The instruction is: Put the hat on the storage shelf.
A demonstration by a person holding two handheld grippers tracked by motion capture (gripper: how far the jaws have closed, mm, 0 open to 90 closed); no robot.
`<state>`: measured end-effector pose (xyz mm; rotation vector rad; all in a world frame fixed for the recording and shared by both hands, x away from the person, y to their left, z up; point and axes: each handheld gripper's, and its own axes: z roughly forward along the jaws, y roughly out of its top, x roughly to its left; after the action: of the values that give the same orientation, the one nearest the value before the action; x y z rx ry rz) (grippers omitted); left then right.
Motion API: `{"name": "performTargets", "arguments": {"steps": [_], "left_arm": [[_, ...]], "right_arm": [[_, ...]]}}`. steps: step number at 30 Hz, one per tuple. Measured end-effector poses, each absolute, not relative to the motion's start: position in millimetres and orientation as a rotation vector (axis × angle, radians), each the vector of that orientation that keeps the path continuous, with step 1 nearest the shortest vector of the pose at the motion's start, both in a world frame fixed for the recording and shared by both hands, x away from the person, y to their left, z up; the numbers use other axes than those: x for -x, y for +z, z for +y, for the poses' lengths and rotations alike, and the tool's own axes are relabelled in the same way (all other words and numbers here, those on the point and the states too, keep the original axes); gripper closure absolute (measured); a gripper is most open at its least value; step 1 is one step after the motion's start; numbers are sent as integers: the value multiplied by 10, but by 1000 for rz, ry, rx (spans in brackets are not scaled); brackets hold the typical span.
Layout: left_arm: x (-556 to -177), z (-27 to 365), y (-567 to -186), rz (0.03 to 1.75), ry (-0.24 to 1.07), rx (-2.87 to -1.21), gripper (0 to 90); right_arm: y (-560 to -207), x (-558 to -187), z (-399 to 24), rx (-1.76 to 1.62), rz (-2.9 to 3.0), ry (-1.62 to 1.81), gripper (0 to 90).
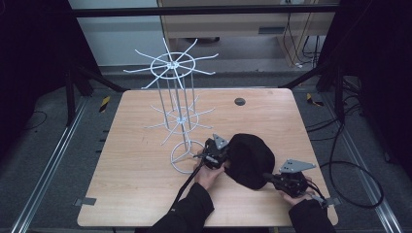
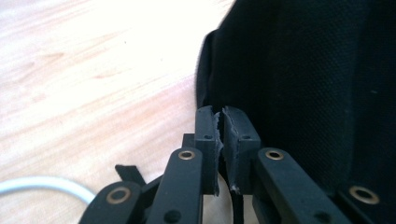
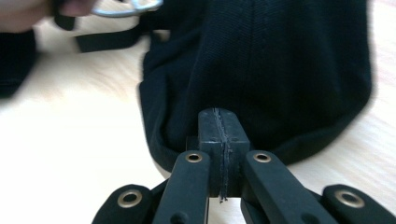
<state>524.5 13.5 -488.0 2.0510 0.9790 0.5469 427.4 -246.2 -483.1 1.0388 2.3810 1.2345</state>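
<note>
A black cap (image 1: 250,160) lies on the wooden table (image 1: 136,165), near its front edge and just right of the base of a white wire rack (image 1: 177,104). The left gripper (image 1: 224,164) is at the cap's left edge. In the left gripper view its jaws are pressed together at the cap's (image 2: 317,79) rim; a thin strip of black fabric appears pinched between the pads (image 2: 208,135). The right gripper (image 1: 265,177) is at the cap's front right edge. In the right gripper view its jaws are pressed flat together, with the cap's (image 3: 280,65) rim at the pad (image 3: 210,135) tips; fabric between them cannot be confirmed. The cap rests on the table between both grippers.
</note>
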Motion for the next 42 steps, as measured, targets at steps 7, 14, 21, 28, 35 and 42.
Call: {"name": "performTargets", "arguments": {"steps": [7,14,21,28,35,42], "left_arm": [[-5150,238,-4793,972,567,-2051,770],[-4717,527,-4506,892,567,-2032,676],[-4420,807,-4357,845,570,-2031,628],[-4133,1222,-4369,851,541,-2021,580],[-3959,1684,-4410,922,555,-1998,551],[-3963,2197,-4353,1011,631,-1932,543]], "right_arm": [[-4817,-4267,-2371,-1007,2408,1256,876],[-4441,-4241,-2534,-954,2250,1279,784],[-4145,-4436,-2608,-910,2190,1240,608],[-4102,-4708,-2659,-933,2203,1206,525],[-4182,-4861,-2578,-914,2295,1195,443],[-4291,-5029,-2420,-885,2392,1170,411]]}}
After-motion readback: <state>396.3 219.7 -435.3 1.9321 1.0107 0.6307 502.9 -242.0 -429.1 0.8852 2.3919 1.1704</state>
